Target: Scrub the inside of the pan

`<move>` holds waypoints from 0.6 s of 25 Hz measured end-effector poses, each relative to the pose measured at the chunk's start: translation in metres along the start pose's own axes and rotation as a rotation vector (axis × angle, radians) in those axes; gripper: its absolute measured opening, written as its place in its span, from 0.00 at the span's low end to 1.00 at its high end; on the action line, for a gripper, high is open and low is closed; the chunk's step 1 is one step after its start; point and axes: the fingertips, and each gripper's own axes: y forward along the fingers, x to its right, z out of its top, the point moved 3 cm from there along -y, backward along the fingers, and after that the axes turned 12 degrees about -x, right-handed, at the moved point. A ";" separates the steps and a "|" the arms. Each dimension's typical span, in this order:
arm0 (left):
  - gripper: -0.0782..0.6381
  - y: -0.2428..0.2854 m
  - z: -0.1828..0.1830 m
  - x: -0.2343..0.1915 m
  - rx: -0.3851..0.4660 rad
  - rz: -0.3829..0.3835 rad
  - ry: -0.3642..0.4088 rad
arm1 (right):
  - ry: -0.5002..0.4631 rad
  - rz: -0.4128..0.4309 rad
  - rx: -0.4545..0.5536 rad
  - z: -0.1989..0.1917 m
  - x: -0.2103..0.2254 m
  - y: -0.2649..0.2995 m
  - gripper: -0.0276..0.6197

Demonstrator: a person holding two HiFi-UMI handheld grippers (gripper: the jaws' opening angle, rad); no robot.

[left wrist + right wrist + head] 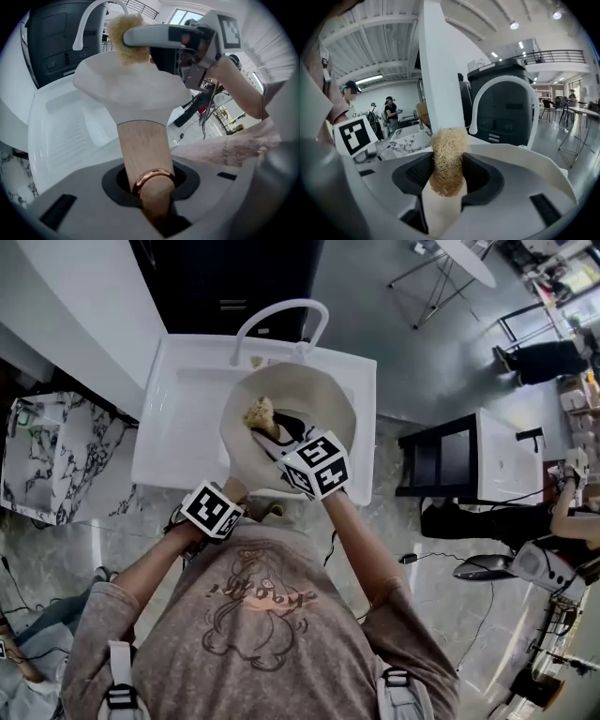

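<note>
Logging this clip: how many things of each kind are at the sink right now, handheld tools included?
pan: 1
scrubber: 1
sink: 1
faucet: 1
tools: 2 (left tool shut on the pan handle, right tool shut on the scrubber)
Total: 6

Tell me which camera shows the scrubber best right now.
Right gripper view: the fibrous scrubber sits clamped between its jaws, close and sharp. Head view shows it small, against the pan's inside. Left gripper view shows only a tuft above the pan's rim.
</note>
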 end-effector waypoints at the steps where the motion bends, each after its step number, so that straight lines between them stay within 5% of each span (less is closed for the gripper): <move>1: 0.25 0.001 0.002 0.002 -0.006 0.004 0.008 | -0.017 0.006 -0.044 -0.004 0.001 0.007 0.36; 8: 0.25 0.010 0.013 0.023 -0.034 -0.027 0.040 | -0.143 -0.010 -0.354 -0.051 0.014 0.044 0.36; 15: 0.25 0.019 0.023 0.040 -0.041 -0.062 0.049 | -0.198 -0.004 -0.431 -0.074 0.021 0.057 0.37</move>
